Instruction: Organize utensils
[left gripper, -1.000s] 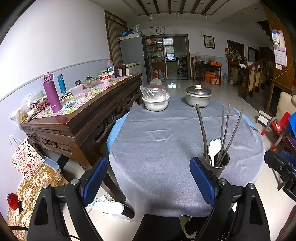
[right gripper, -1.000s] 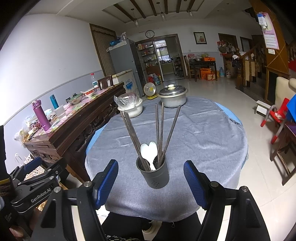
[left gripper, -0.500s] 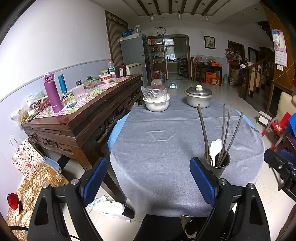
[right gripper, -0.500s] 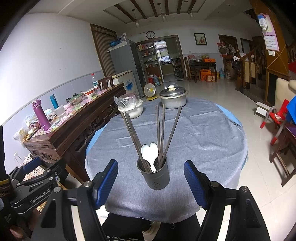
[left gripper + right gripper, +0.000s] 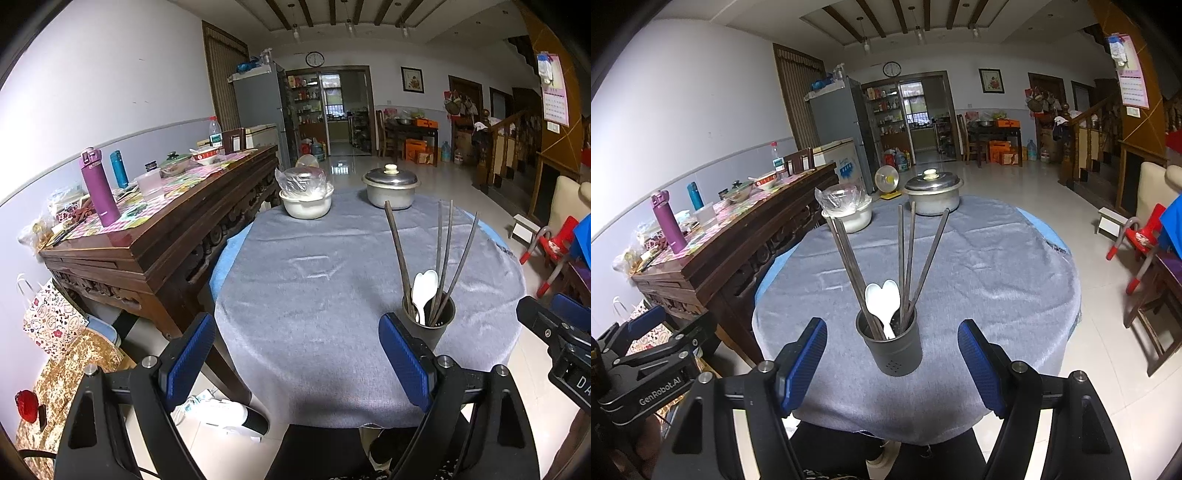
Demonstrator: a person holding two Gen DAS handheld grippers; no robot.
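A dark grey utensil cup stands near the front edge of the round table with its grey cloth. It holds several dark chopsticks and two white spoons. My right gripper is open and empty, its blue pads either side of the cup, held short of it. My left gripper is open and empty to the left of the cup, over the table's front edge. The chopsticks and a spoon show there too.
A white bowl under plastic and a lidded metal pot stand at the table's far side. A cluttered wooden sideboard with a purple bottle runs along the left. Chairs stand to the right.
Both grippers have drifted slightly back from the table; the cup sits a little lower in the right wrist view. Both stay open and empty.
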